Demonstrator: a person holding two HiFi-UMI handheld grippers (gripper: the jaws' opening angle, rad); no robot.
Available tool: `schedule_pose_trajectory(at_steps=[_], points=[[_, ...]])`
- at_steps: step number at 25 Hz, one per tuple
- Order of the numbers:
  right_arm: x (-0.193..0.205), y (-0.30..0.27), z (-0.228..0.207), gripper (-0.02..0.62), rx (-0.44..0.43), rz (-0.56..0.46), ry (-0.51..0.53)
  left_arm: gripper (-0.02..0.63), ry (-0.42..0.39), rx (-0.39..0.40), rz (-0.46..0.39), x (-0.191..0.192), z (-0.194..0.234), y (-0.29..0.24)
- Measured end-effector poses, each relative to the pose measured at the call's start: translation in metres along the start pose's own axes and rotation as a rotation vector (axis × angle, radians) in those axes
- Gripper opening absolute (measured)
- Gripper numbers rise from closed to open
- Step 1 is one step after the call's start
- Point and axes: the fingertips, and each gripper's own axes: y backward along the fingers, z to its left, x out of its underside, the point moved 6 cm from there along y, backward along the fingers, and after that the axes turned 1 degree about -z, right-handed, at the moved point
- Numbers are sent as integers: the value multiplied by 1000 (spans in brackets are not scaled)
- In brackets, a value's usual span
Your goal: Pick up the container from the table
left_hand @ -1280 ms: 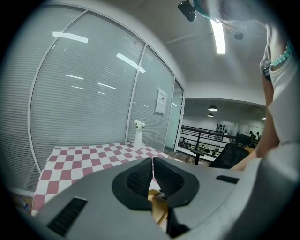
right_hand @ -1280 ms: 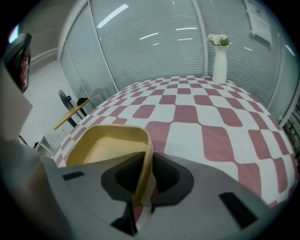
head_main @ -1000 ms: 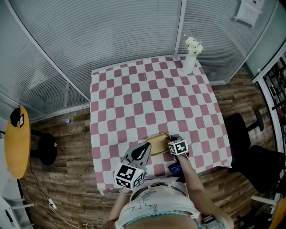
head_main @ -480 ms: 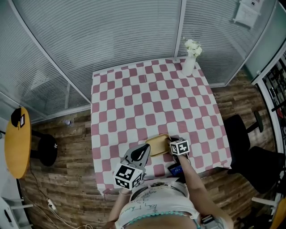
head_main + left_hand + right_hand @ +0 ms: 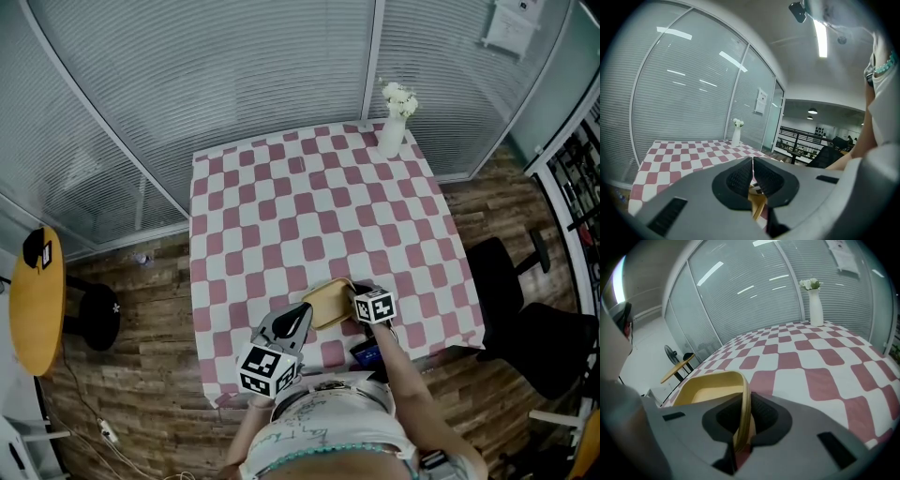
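Note:
A shallow yellow container sits near the front edge of the pink-and-white checked table. My right gripper is shut on its right rim; in the right gripper view the thin yellow wall runs straight between the pads of that gripper. My left gripper hovers just left of the container, jaws shut with nothing between them. In the left gripper view a sliver of the container shows below the left gripper.
A white vase with white flowers stands at the table's far right corner. A black office chair is to the right of the table, and a round yellow side table stands far left. Glass walls with blinds enclose the back.
Hardly anything differs: the right gripper stays clamped on the container's rim and the left gripper holds beside it. Only the head view has shifted slightly.

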Motion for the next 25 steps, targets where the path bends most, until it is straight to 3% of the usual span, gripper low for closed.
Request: schedule_pose_trajectory(at_steps=[11, 25], points=[[-11, 23, 5, 20, 1, -66, -12, 18, -19, 28, 26, 4, -5, 4], [-71, 65, 36, 20, -3, -154, 99, 18, -15, 4, 30, 8, 6, 10]])
